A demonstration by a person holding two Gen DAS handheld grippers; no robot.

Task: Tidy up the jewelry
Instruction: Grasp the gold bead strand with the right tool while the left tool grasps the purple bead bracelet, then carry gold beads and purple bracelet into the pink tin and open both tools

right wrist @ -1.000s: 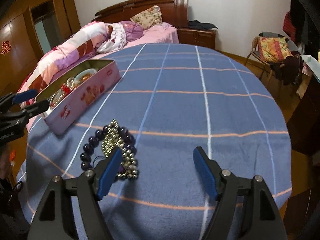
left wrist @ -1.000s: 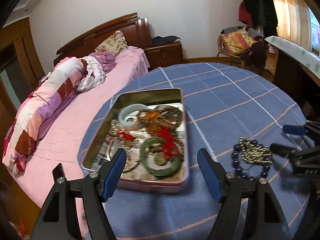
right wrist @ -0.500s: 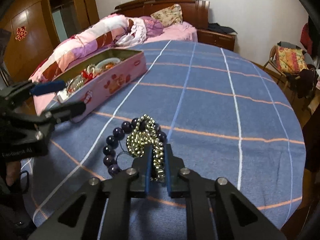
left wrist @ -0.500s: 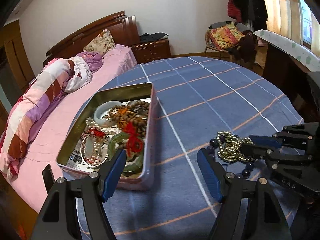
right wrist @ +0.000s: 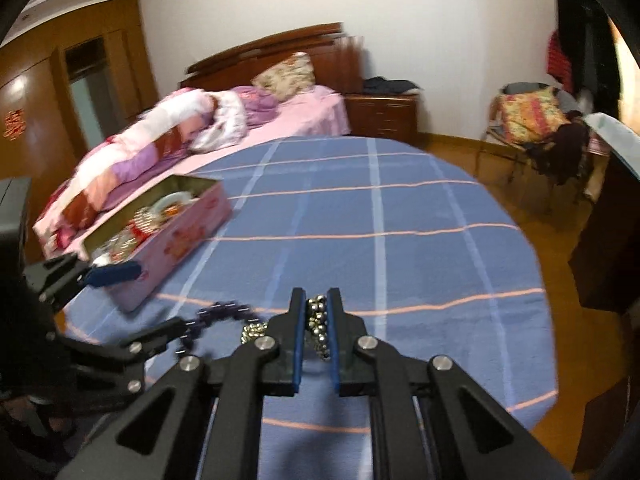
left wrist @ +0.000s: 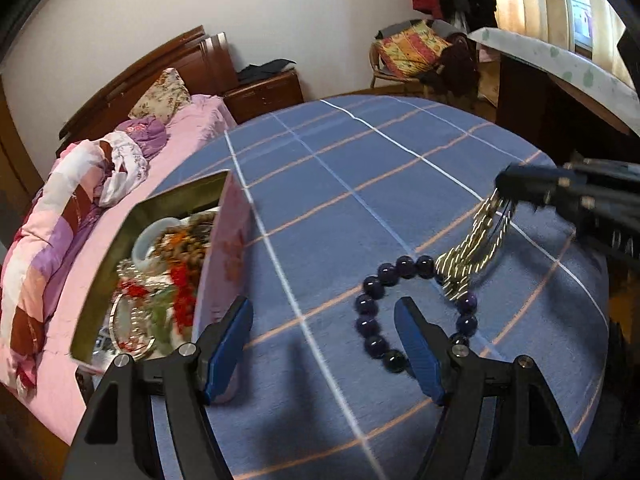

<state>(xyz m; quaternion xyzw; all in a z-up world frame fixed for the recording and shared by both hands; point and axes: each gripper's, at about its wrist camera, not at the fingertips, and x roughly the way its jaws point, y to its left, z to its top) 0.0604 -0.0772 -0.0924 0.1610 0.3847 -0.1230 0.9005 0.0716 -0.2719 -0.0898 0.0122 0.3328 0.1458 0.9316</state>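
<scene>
Left wrist view: the left gripper (left wrist: 322, 344) tilts down over the checked cloth surface (left wrist: 360, 184), fingers open and empty; it has shifted from over the tin (left wrist: 224, 248) to the round dark beads (left wrist: 376, 312). From the right edge, the right gripper (left wrist: 505, 186) lifts the metallic chain (left wrist: 472, 248), taut.

Right wrist view: the right gripper (right wrist: 318, 320), open a second ago, is closed on the chain (right wrist: 317, 326). The pink tin (right wrist: 176, 244) sits near the surface's left edge.

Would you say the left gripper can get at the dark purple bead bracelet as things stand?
Probably yes: the left gripper is open just above the dark purple bead bracelet with nothing between. But the gold chain, pinched by the right gripper, lies tangled with it.
</scene>
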